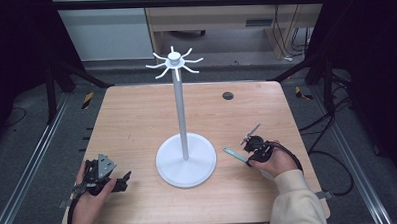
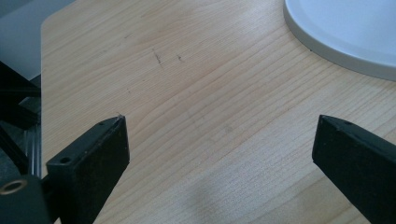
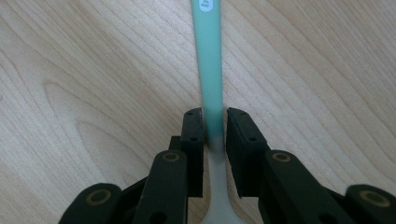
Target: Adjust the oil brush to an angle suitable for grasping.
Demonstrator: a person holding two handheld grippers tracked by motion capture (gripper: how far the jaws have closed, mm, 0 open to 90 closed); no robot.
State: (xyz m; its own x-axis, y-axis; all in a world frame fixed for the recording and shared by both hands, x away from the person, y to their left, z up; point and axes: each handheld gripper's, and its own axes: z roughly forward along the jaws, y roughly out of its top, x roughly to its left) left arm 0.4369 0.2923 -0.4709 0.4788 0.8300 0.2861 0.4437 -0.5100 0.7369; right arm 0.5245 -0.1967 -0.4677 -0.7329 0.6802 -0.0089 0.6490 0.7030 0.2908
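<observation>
Green utensil (image 3: 208, 70) clamped in right tool (image 3: 215, 140), white stand (image 1: 185, 162) beside.

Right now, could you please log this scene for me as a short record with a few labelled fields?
surface: wooden table
centre item: white stand, round base, upright pole, hooks at top
left gripper: open, over bare wood beside the stand's base
right gripper: shut on a utensil
utensil: pale green handle, projecting ahead of the jaws
utensil's working end: cannot tell

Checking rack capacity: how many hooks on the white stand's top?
8 hooks, as far as the high view shows, fanning around the cap of the white stand; they are small, so the rear ones are uncertain.
</observation>
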